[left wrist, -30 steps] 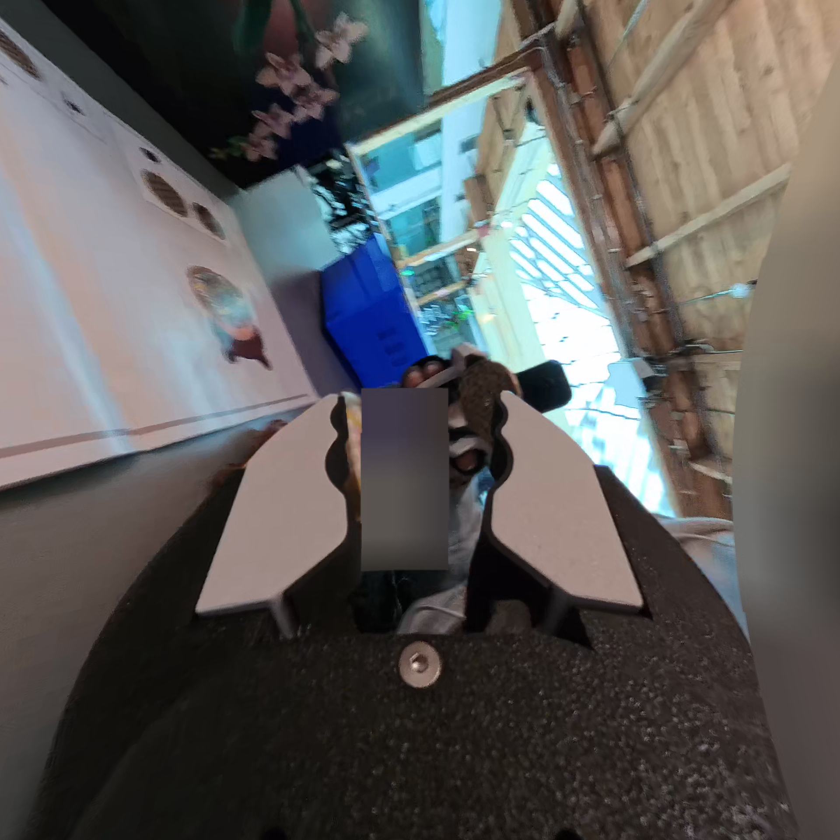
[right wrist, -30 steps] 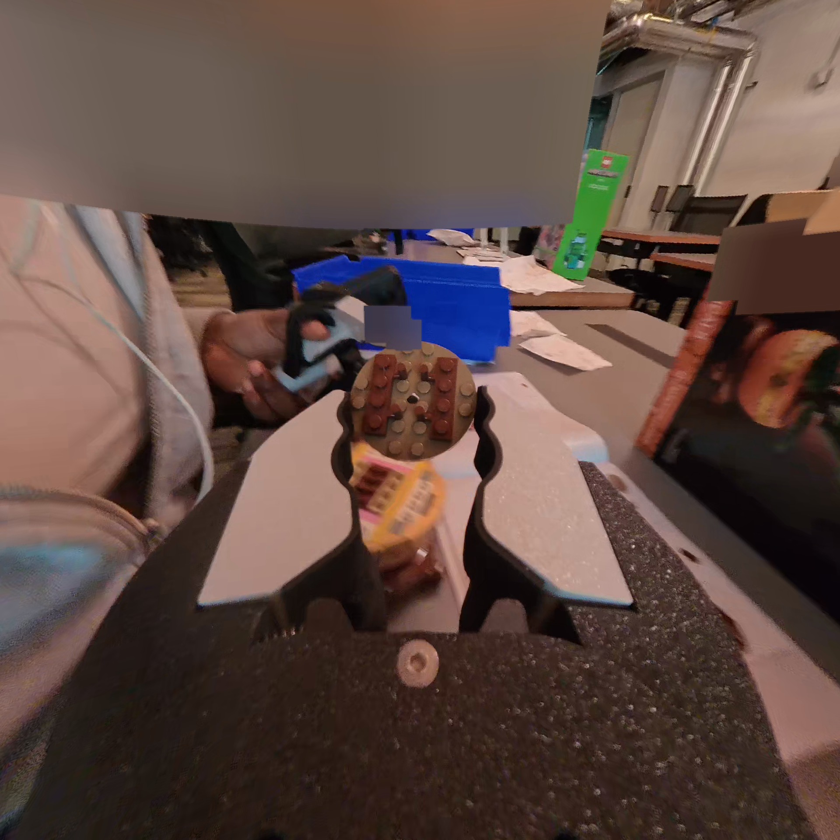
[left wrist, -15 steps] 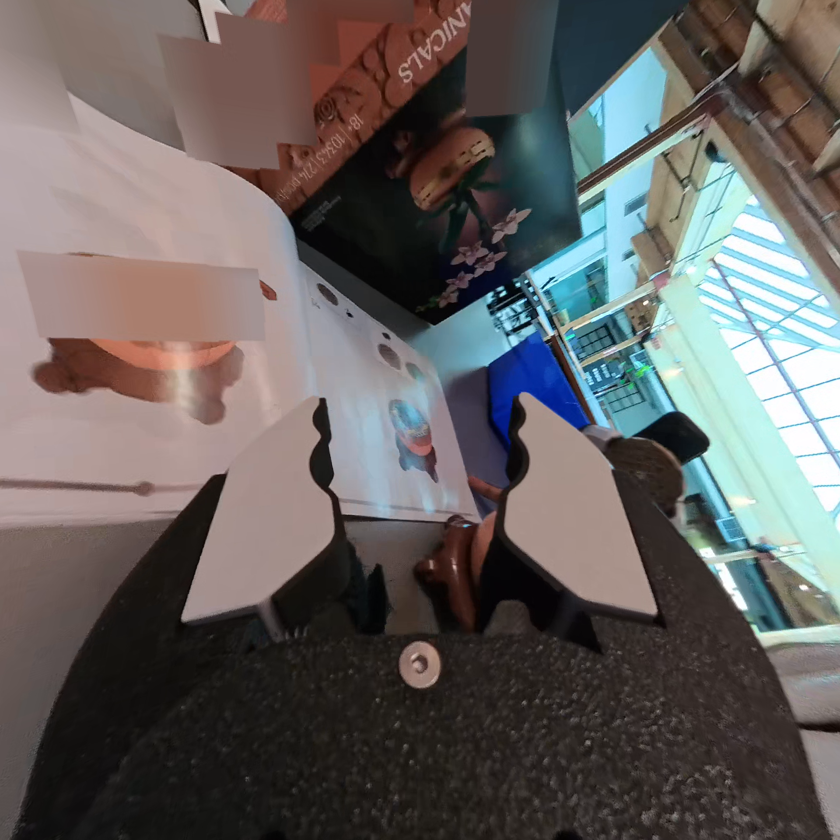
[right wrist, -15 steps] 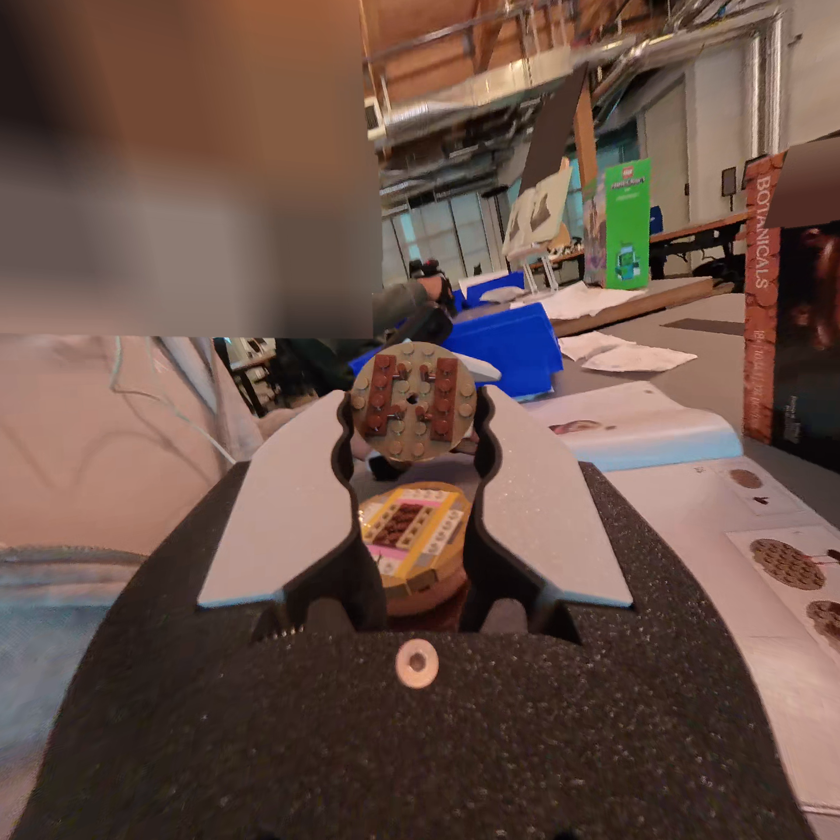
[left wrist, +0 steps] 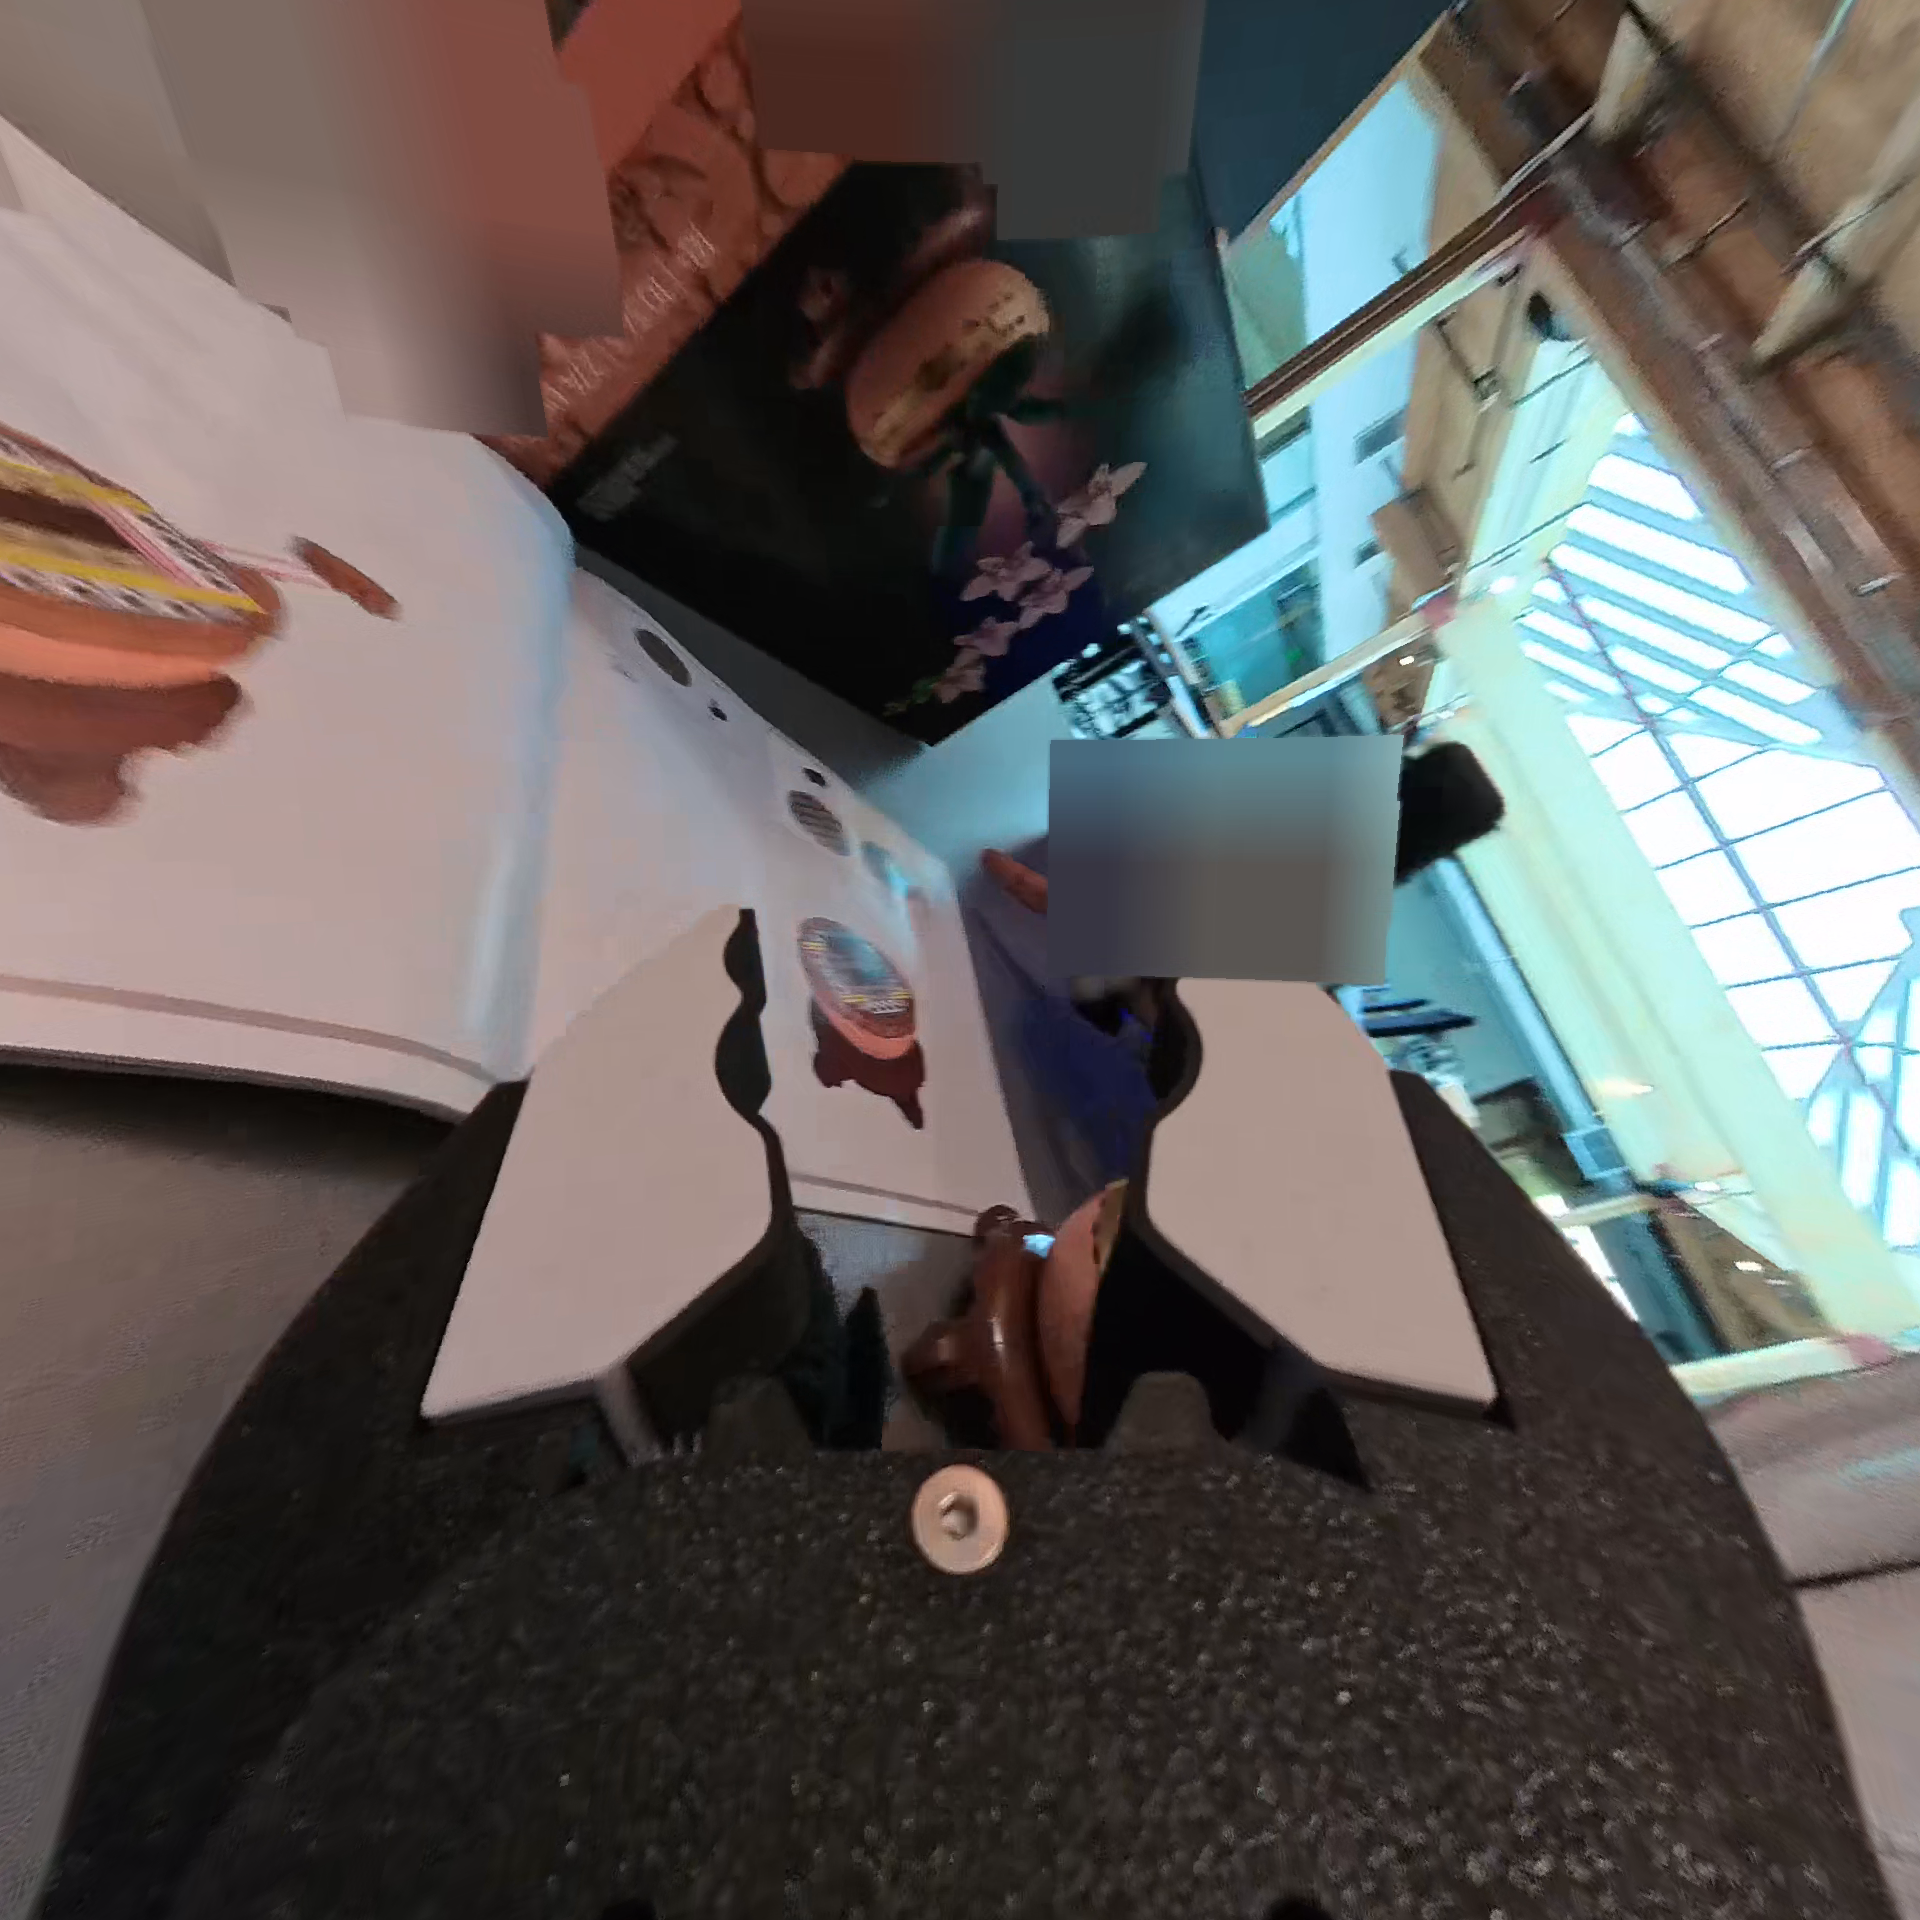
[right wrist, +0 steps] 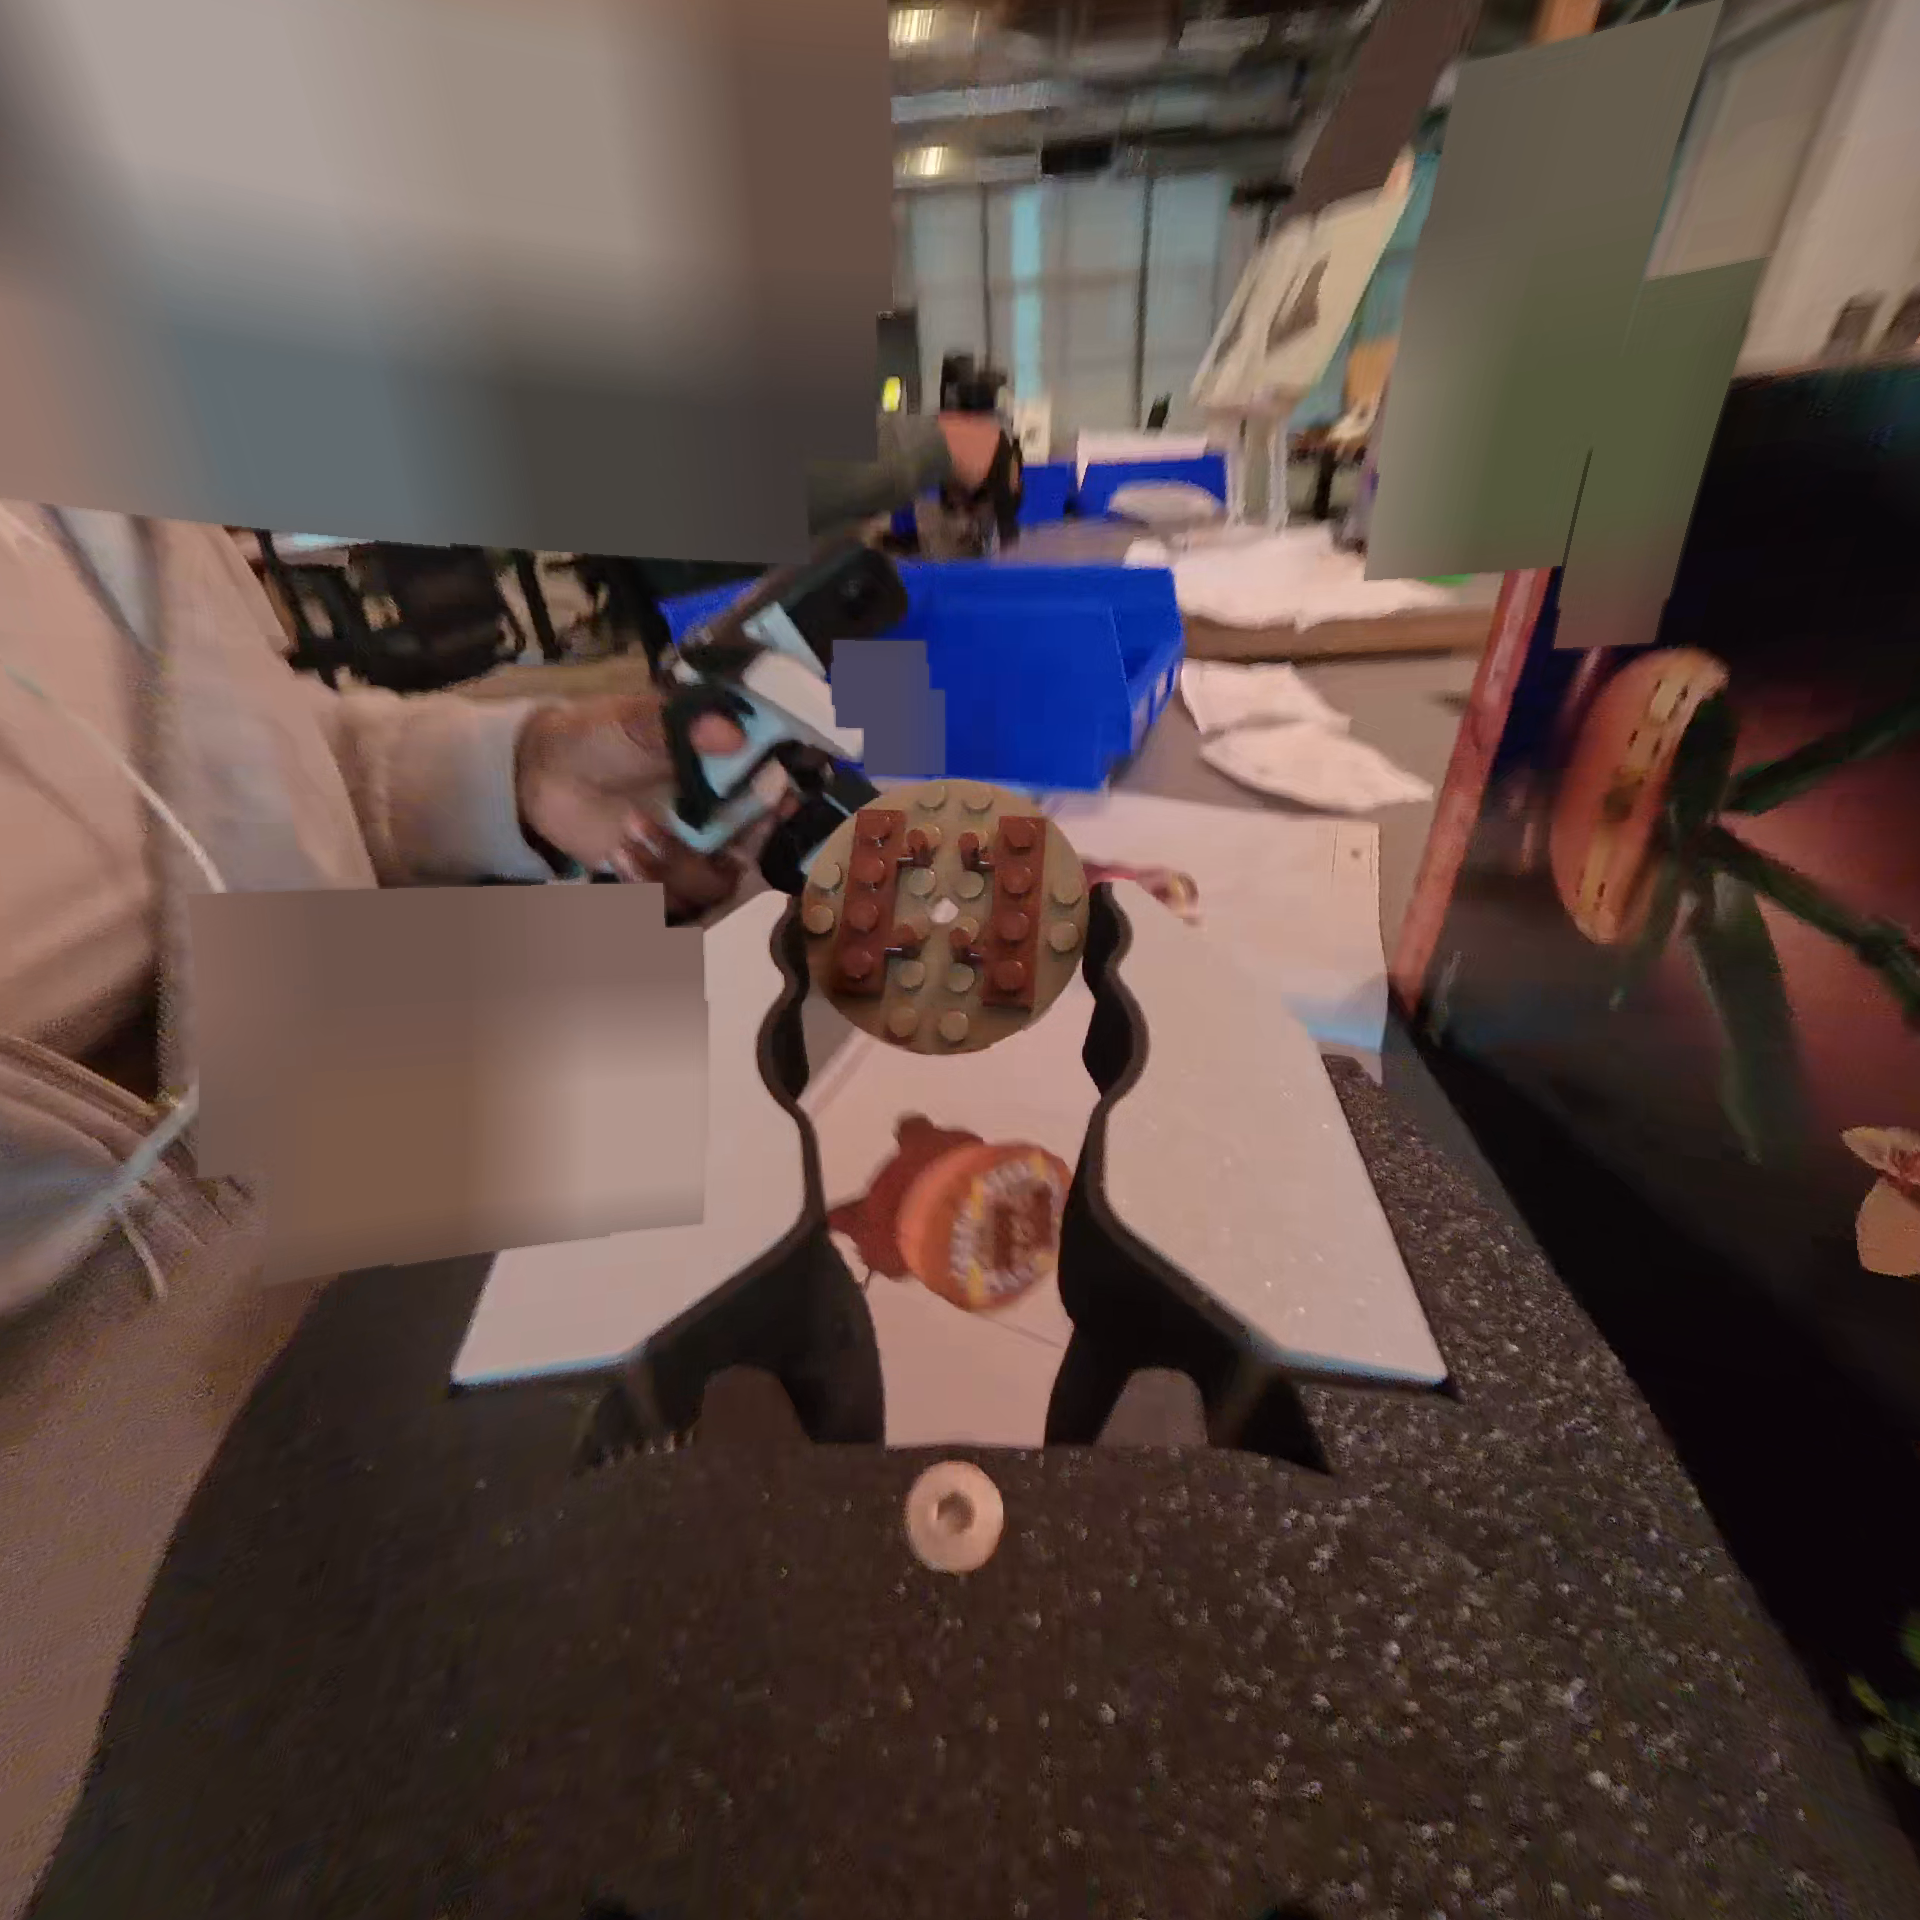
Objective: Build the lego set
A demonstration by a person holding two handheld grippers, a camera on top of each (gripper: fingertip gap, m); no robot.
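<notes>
1. Left wrist view: our left gripper (left wrist: 961, 1023) hangs with its jaws spread wide and nothing pinched at the tips. A brown lego pot piece (left wrist: 1023, 1335) sits low by the right finger's base. Behind it lies the open instruction booklet (left wrist: 416, 831).

2. Right wrist view: our right gripper (right wrist: 943, 935) clamps a round tan lego plate (right wrist: 943, 920) with brown bricks on it, above the booklet. A blue bin (right wrist: 1039, 675) sits beyond.

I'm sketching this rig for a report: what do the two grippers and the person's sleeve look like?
Each gripper, left and right, has pale grey fingers with wavy black inner edges, on a speckled black body with a silver screw. The sleeve is beige.
</notes>
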